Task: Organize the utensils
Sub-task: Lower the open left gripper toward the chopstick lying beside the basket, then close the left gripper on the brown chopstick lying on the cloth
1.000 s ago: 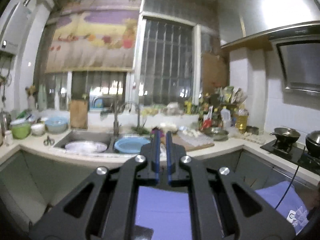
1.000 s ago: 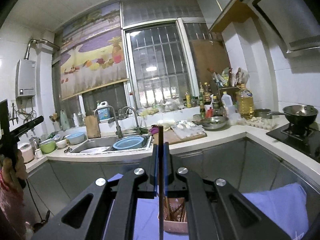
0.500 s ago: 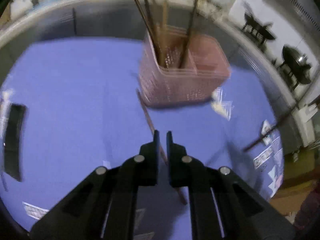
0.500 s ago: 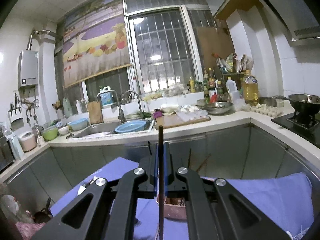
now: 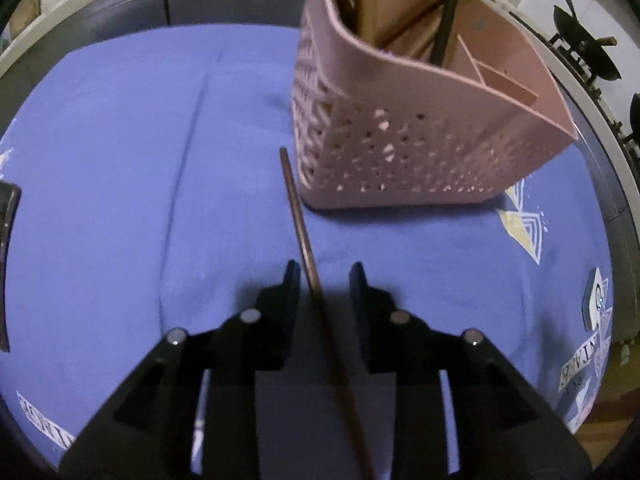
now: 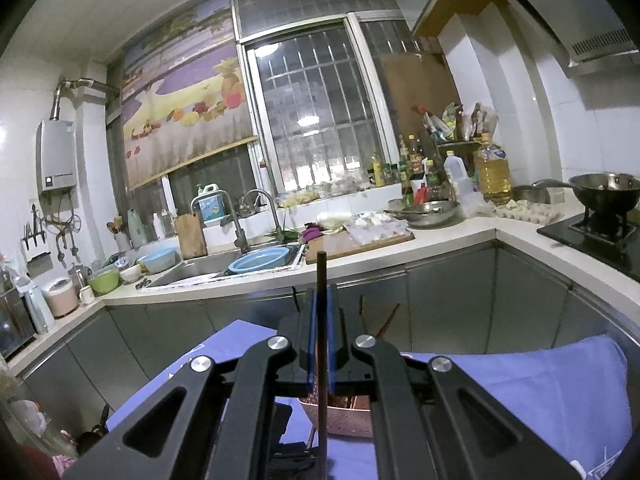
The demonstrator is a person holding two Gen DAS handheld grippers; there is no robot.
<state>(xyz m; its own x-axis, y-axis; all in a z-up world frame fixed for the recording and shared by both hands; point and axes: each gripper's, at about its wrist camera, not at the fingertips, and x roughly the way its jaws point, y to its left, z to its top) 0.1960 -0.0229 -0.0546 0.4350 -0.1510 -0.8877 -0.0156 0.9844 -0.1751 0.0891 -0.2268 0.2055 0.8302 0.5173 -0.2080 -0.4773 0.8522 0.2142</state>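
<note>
The left claw points steeply down at the blue cloth, and its jaws have just been opening; they now stand apart with a loose chopstick lying on the cloth between them, nearer the left finger, the pads not pressing on it. To pick it up well, I judge the claw should shift slightly so the stick sits midway, sink until the fingertips nearly meet the cloth, then close gently across it so it does not roll or pinch fabric. The stick is thin, dark brown and straight, running from under the claw forward and a little left. Its far tip ends just beside the near corner of the pink basket, a perforated holder with dividers, already holding several sticks upright

The right claw is clamped on another dark chopstick, held upright above the basket
</note>
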